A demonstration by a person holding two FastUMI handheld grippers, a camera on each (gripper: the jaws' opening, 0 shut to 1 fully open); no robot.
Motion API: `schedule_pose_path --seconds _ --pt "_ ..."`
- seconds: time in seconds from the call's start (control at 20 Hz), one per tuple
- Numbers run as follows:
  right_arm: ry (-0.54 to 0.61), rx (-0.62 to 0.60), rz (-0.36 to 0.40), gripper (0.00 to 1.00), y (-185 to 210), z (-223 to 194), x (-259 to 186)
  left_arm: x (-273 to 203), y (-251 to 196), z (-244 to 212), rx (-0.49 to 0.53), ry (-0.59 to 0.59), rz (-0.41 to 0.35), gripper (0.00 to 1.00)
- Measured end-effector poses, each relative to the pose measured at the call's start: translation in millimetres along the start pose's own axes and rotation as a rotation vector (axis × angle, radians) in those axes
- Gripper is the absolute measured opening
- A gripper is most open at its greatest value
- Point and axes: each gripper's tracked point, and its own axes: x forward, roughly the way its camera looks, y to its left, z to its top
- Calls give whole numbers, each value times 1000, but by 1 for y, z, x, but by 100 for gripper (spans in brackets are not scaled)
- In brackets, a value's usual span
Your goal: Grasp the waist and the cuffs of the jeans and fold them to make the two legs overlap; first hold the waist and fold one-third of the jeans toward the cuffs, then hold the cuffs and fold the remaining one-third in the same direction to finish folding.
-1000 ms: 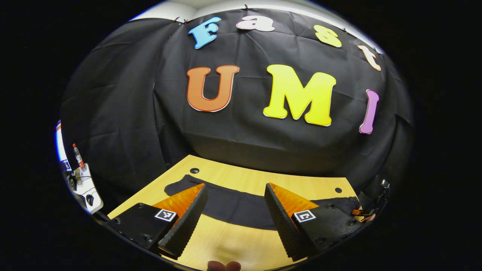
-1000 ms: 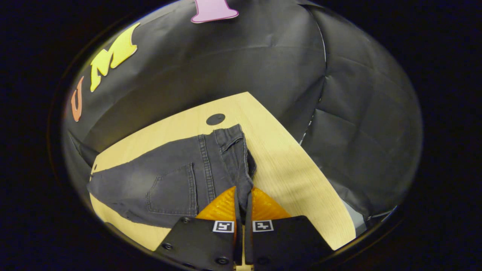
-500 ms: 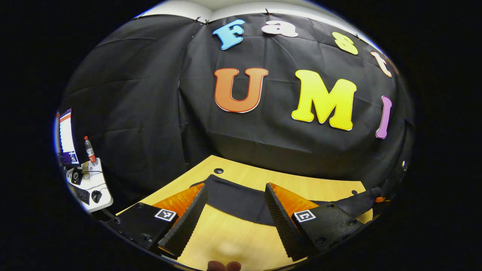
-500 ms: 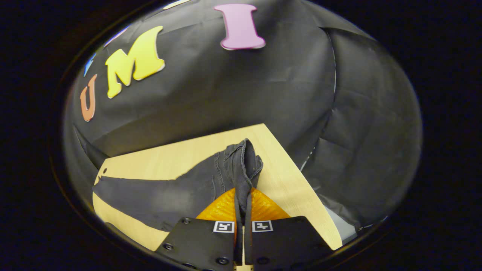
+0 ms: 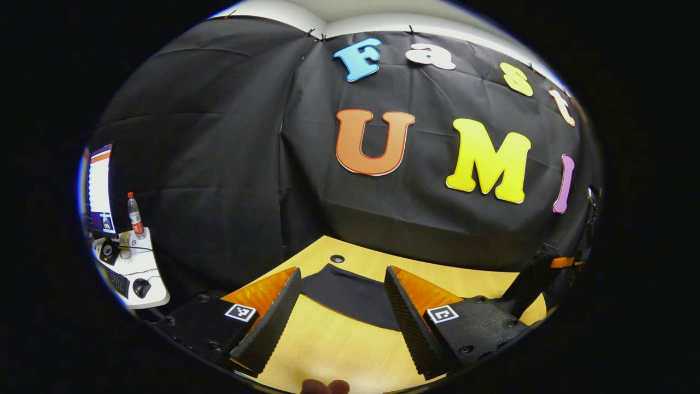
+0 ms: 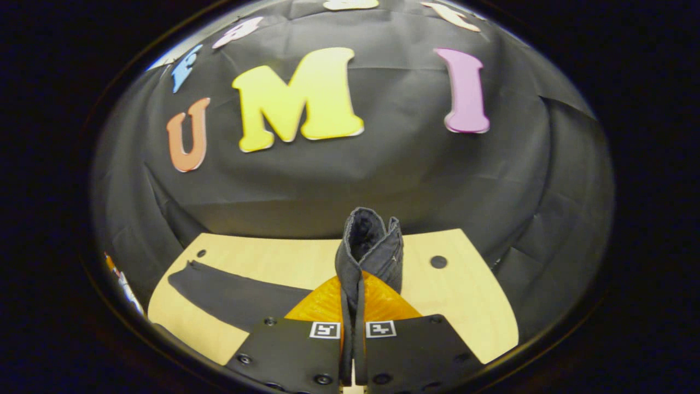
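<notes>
Where right tongs [image 6: 353, 306] pinch them, dark jeans [image 6: 367, 246] bunched upright.

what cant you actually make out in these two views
- Left gripper view: the jeans run behind the left gripper fingers, so their full length is hidden.
- Right gripper view: the right gripper covers the pinched jeans edge.
- Left gripper view: the bottle label is too small to make out.
</notes>
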Motion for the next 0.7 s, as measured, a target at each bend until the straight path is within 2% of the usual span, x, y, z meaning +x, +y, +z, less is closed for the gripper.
schedule_pose_path --seconds 0.2,0.4,0.55,0.7 --pt "17 -33 78 2 92 -9 20 1 24 -2 -24 -6 -2 97" --pt "48 -107 155 2 178 -37 45 0 49 -1 -59 -5 14 97" --pt "108 -156 182 2 223 -78 66 -4 69 -3 -66 0 42 97" --pt "172 -184 181 2 248 -121 88 -6 90 -8 -82 14 69 97"
